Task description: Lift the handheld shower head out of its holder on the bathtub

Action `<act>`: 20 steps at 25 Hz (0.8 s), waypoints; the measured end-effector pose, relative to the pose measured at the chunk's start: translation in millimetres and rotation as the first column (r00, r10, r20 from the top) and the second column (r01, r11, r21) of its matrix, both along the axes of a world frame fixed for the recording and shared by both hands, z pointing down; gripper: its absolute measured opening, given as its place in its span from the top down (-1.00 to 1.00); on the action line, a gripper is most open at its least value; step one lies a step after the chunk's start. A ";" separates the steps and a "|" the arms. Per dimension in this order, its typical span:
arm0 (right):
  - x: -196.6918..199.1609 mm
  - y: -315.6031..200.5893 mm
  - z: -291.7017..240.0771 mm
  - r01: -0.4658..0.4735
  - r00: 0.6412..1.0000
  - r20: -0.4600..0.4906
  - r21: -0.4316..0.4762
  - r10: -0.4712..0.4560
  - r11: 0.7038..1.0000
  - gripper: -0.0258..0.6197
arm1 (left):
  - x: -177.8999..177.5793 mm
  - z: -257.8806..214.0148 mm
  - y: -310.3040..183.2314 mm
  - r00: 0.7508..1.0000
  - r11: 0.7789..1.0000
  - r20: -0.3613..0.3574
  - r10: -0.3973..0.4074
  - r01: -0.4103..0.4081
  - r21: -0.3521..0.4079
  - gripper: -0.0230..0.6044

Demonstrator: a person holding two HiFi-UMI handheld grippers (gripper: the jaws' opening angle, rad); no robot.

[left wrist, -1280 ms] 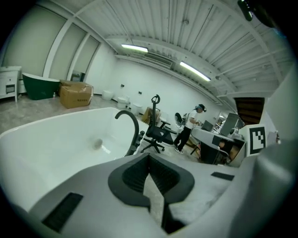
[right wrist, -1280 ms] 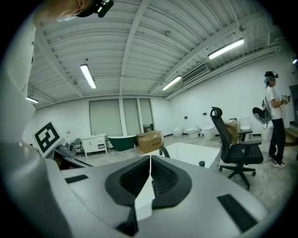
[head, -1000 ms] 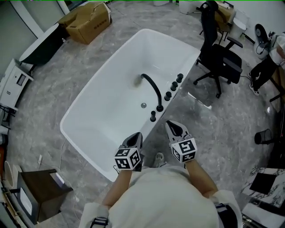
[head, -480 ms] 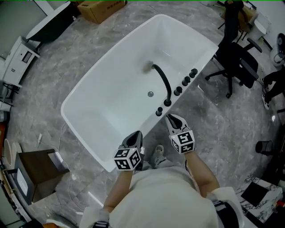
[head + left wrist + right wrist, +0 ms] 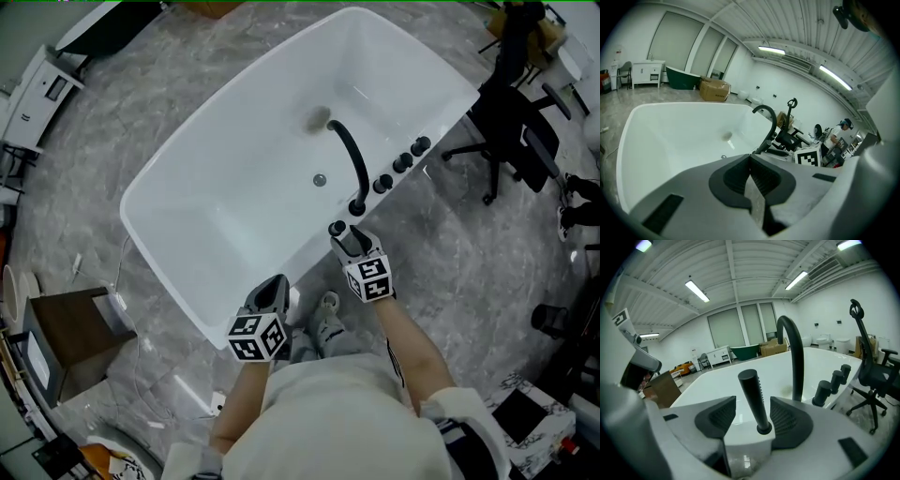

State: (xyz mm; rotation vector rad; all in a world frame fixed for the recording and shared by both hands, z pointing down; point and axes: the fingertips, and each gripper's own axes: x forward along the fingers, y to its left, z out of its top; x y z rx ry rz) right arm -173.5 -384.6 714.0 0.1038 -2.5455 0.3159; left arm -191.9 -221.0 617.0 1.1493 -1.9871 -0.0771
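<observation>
Between the opening jaws of the right hand-held gripper [image 5: 753, 409] stands the shower head [image 5: 753, 392].

1. The glossy rectangular bathtub [image 5: 216, 216] was plain white throughout.
2. The slim cylindrical handheld shower head [image 5: 753, 390] was matte black. So were the arched metal spout [image 5: 792, 352] and the row of round knobs [image 5: 833, 380].
3. The polished stone floor [image 5: 450, 253] was grey with paler marbled veining.
4. The left gripper [image 5: 751, 176] was pale grey with charcoal ribbed pads [image 5: 730, 177]. Its marker cube [image 5: 255, 336] bore black-and-white squares.
5. The swivel office chair [image 5: 520, 122] was black, and the cardboard box [image 5: 715, 90] was tan.
</observation>
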 end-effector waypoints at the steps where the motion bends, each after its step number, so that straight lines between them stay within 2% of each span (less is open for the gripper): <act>1: -3.0 -0.2 6.7 0.004 1.000 -0.014 0.000 -0.004 1.000 0.25 | 0.2 1.6 0.9 1.000 1.000 -0.004 -0.003 0.003 -0.003 0.86; 7: -17.1 -0.8 39.6 0.040 0.994 -0.099 0.022 -0.038 0.999 0.25 | -4.9 6.9 10.2 0.999 0.999 -0.018 -0.038 0.037 -0.015 0.86; 15: -25.0 -3.8 58.6 0.064 0.986 -0.155 0.042 -0.057 0.997 0.26 | -11.0 10.8 18.1 0.998 0.998 -0.020 -0.063 0.063 -0.021 0.86; 17: -26.0 -3.6 60.2 0.078 0.984 -0.165 0.054 -0.068 0.995 0.44 | -11.0 11.5 18.5 0.998 0.998 -0.021 -0.065 0.064 -0.020 0.86; 20: -26.2 -4.3 60.9 0.089 0.980 -0.184 0.070 -0.075 0.994 0.47 | -10.4 11.9 19.4 0.998 0.998 -0.021 -0.063 0.063 -0.018 0.86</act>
